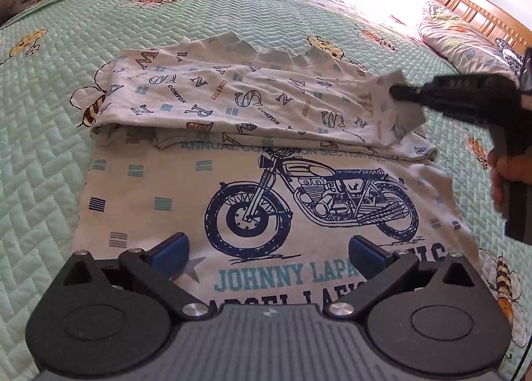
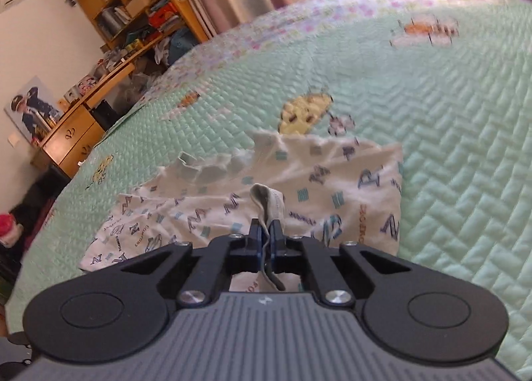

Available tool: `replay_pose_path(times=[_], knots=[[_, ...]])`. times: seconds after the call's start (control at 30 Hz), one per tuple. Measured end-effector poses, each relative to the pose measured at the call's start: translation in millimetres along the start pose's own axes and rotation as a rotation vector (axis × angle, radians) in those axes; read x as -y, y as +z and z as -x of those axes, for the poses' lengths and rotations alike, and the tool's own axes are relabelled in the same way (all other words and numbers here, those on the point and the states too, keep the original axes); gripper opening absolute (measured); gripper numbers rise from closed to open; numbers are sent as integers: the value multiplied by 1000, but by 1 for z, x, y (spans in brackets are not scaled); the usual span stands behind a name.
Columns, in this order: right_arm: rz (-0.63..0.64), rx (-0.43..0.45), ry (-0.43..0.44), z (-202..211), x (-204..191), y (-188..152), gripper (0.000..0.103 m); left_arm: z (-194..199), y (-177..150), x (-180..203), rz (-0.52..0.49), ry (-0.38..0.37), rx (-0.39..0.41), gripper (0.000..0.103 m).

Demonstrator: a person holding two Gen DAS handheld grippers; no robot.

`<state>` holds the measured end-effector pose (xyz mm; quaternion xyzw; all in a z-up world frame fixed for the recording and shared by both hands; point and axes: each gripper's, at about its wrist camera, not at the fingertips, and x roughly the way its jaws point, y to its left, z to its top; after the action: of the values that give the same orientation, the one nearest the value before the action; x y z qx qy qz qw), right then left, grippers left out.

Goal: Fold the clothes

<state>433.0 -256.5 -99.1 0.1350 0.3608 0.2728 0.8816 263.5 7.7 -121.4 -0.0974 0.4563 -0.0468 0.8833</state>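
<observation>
A white T-shirt (image 1: 159, 188) with a blue motorcycle print lies flat on the bed, its far part folded over toward me as a letter-printed flap (image 1: 232, 95). My left gripper (image 1: 268, 248) hovers low over the shirt's near part, jaws wide open, nothing between the blue pads (image 1: 173, 248). My right gripper (image 2: 265, 231) is shut on a bunched edge of the shirt (image 2: 349, 181); cloth pokes up between its pads. In the left wrist view the right gripper (image 1: 399, 93) holds the flap's right corner lifted, with a hand (image 1: 508, 171) on its grip.
The mint quilted bedspread (image 1: 50, 135) with bee prints surrounds the shirt. A pillow (image 1: 465, 45) and wooden headboard (image 1: 482, 12) lie at the far right. Wooden shelves (image 2: 133, 5) and a desk (image 2: 73, 135) stand beyond the bed's edge.
</observation>
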Motion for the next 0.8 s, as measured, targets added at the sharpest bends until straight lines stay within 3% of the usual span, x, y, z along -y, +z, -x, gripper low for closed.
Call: replay_pose_path(times=[0.1,0.27,0.37,0.43,0.5,0.57,0.6,0.63,0.7,0.8], knots=[[-30,41,-28,12,6,6,4,0,-1,0,-3,6,-5,102],[-99,-95,-150,-13,36,-14,4,2,0,-5,14,-7,-7,102],[-104,-69,-146,-16,38,-21,5,7,5,-15,60,-38,-15,102],[-151,-57,-108,-13,41,-20,16,12,12,-24,102,-73,-27,98],[-228,-29,-78,-2,45,-17,47,23,24,-33,143,-121,-12,98],[-230,27,-95,15,43,-14,61,38,40,-39,166,-168,47,98],[-228,56,-105,24,41,-13,61,45,50,-40,165,-183,81,98],[-225,80,-91,30,39,-11,61,48,60,-41,165,-197,110,100],[-251,112,21,34,33,-9,61,45,83,-43,174,-220,147,102],[-368,88,244,16,30,-12,63,10,111,-54,203,-207,100,101]])
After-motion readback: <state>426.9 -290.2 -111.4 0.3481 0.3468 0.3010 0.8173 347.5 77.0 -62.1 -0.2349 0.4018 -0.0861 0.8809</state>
